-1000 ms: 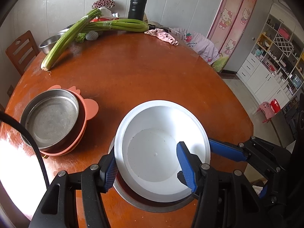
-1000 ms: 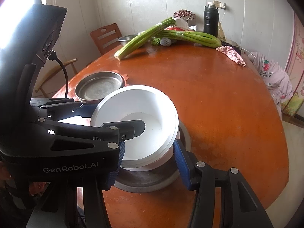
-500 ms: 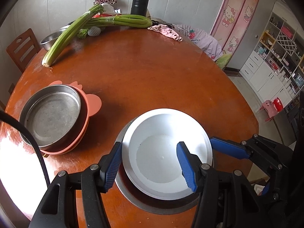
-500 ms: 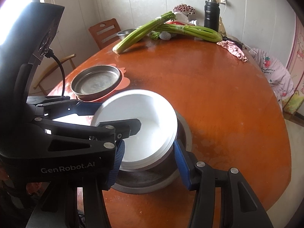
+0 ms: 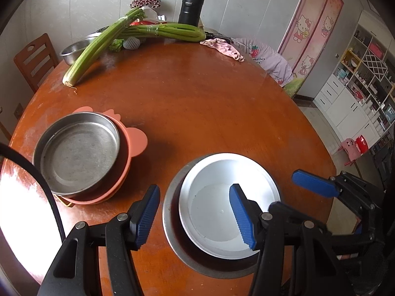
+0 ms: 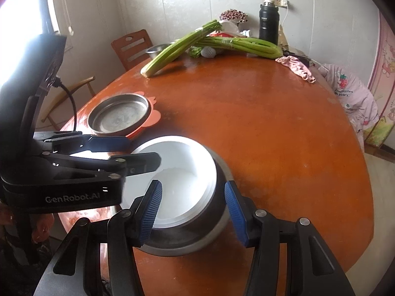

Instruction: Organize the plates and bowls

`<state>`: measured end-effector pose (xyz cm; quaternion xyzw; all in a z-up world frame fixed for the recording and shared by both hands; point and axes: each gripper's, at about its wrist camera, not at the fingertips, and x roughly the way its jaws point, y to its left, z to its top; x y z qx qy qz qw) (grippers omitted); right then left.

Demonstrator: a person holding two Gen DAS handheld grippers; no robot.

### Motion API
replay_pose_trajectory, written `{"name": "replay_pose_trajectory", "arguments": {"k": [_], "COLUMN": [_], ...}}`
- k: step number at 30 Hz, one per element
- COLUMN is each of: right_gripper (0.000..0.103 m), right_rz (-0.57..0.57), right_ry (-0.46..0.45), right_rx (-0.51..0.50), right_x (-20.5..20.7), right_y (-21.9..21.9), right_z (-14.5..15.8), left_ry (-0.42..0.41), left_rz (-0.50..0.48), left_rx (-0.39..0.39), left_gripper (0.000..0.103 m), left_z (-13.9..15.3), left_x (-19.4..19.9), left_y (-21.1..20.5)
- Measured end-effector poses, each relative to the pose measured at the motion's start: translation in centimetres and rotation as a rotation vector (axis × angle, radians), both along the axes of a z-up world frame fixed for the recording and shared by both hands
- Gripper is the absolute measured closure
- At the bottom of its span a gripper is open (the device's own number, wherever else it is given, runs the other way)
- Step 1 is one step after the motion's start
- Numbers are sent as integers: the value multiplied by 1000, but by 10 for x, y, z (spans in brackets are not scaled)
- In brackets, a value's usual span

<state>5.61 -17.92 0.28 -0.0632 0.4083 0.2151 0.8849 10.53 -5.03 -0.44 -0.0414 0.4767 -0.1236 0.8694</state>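
The white bowl (image 5: 222,204) sits nested inside a steel bowl (image 5: 172,241) on the round wooden table (image 5: 197,103); the left gripper (image 5: 195,218) is spread, straddling the bowl's near-left rim without touching; the right gripper (image 6: 192,212) is likewise spread around the stack's near edge; a steel plate (image 5: 76,153) rests on an orange plate (image 5: 137,139) to the left.

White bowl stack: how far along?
Done: round white bowl sits nested in the wide steel dish; steel pan sits on the orange silicone plate. In hand: nothing, left tongs and right tongs open. Left: possibly combining the two stacks.
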Motion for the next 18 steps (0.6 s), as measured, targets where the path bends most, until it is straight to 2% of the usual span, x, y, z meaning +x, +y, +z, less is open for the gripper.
{"name": "replay_pose_trajectory", "arguments": {"k": [7, 18], "right_gripper": [48, 44], "right_rz": [-36, -75], "right_ry": [-13, 63], "right_rx": [4, 9], "right_x": [3, 16], "right_y": [-9, -10], "right_z": [9, -12], "left_ry": [-6, 53], "left_rz": [14, 3], "left_rx": [16, -10], "left_gripper": [45, 41], "left_z": [3, -17], "left_x": [-2, -1], "left_y": [8, 10]}}
